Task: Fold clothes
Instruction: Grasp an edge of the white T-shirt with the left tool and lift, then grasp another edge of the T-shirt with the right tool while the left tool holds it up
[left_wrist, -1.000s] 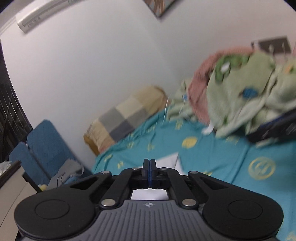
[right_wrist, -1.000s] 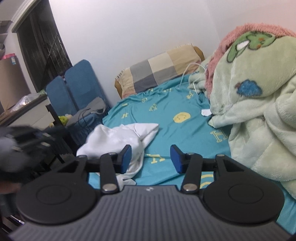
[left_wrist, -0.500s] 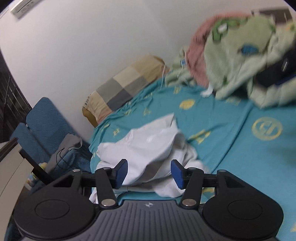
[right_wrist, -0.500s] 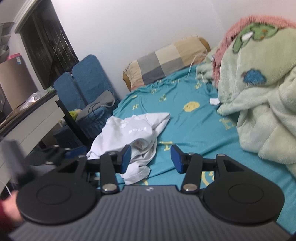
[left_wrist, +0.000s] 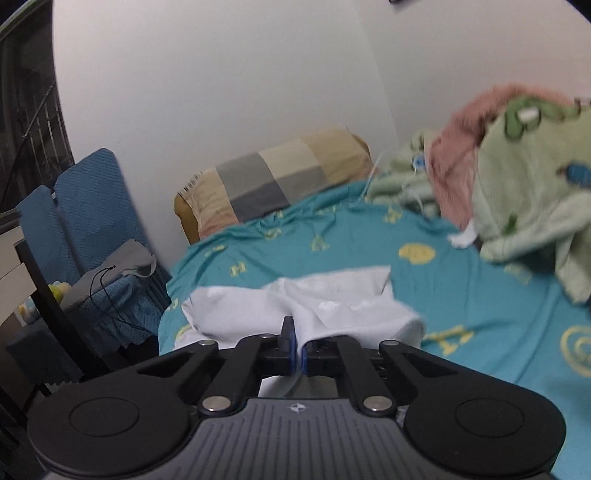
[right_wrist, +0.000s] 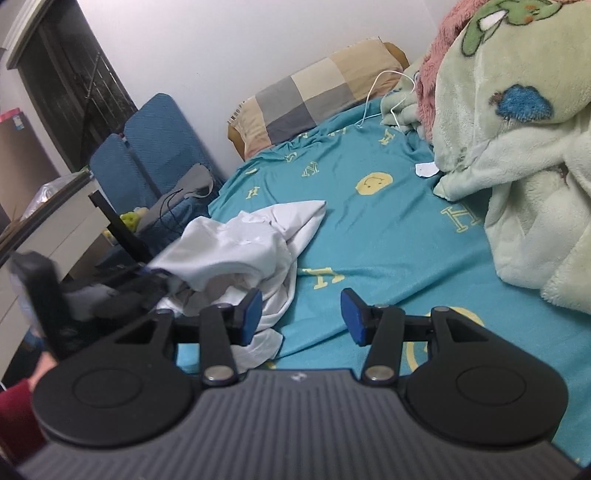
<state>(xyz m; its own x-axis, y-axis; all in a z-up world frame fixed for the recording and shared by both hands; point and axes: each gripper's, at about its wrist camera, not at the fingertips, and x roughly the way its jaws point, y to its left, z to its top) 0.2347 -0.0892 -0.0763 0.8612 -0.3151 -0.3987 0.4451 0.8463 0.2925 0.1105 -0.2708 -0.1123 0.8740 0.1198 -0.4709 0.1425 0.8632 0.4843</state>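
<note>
At lower centre of the left wrist view, the left gripper (left_wrist: 298, 350) pinches the white garment (left_wrist: 306, 310). Lower centre in the right view, the right gripper (right_wrist: 301, 314) gapes wide, holding nothing, over the teal sheet (right_wrist: 388, 236).

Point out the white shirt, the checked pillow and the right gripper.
white shirt (right_wrist: 243, 247), right wrist view, crumpled middle.
checked pillow (right_wrist: 314, 98), right wrist view, grey check.
right gripper (right_wrist: 301, 315), right wrist view, between open jaws.

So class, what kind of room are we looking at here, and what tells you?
Most likely a bedroom: a bed with a teal sheet, a checked pillow against the wall, and a fleece blanket heaped alongside.
</note>
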